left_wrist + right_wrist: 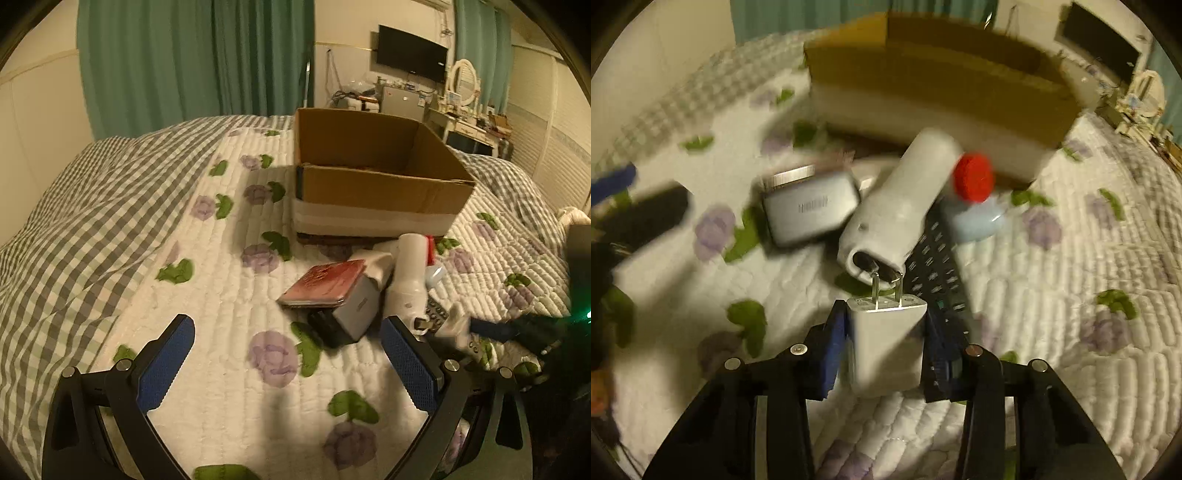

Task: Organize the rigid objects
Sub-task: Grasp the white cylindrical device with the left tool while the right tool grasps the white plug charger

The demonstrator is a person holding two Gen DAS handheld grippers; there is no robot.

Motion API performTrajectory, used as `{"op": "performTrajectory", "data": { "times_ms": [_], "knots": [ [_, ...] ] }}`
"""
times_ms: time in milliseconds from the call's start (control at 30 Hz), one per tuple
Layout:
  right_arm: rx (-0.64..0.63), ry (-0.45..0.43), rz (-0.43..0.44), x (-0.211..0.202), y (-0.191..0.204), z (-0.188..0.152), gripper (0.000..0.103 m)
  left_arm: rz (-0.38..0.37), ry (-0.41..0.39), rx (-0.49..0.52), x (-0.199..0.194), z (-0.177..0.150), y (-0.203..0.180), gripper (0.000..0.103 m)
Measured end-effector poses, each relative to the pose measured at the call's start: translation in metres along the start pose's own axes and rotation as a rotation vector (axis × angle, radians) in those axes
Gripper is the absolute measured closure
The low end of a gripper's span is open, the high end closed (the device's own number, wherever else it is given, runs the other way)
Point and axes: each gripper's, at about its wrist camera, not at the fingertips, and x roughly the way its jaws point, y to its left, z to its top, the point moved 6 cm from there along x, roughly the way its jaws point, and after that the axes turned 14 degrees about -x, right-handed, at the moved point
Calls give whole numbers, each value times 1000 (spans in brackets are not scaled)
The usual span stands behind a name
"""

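My right gripper [886, 325] is shut on a white plug charger [886, 343], prongs pointing forward, held over the bed; it also shows in the left wrist view [450, 325]. Ahead lie a white cylinder device [901, 206], a black remote [938, 266], a red-capped bottle [975, 199], a white box [809, 210] and a red phone-like slab [321, 284]. An open cardboard box [373, 177] stands behind them. My left gripper [288, 354] is open and empty above the quilt, left of the pile.
The floral quilt [229, 295] covers the bed, with a grey checked cover [74, 221] to the left. Green curtains, a wall TV and a cluttered dresser stand beyond the bed. The right wrist view is motion-blurred.
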Motion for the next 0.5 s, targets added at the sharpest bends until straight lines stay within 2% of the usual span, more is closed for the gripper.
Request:
{"op": "performTrajectory", "data": {
  "times_ms": [133,300,367,400,500],
  "knots": [
    [51,-106,-16,-44,-27,9,61,-17,11,59,7,0,-28,2],
    [20,-112,-94,-68,-72,16,61,-84,41,129,27,-5,-73,3],
    [32,-103,-103,-62,-84,14,61,-85,52,174,39,-10,-89,12],
    [52,-99,-88,-57,-89,10,61,-93,74,183,46,-13,-95,21],
    [85,-83,-32,-44,-92,0,61,-109,129,181,64,-20,-104,26]
  ]
}}
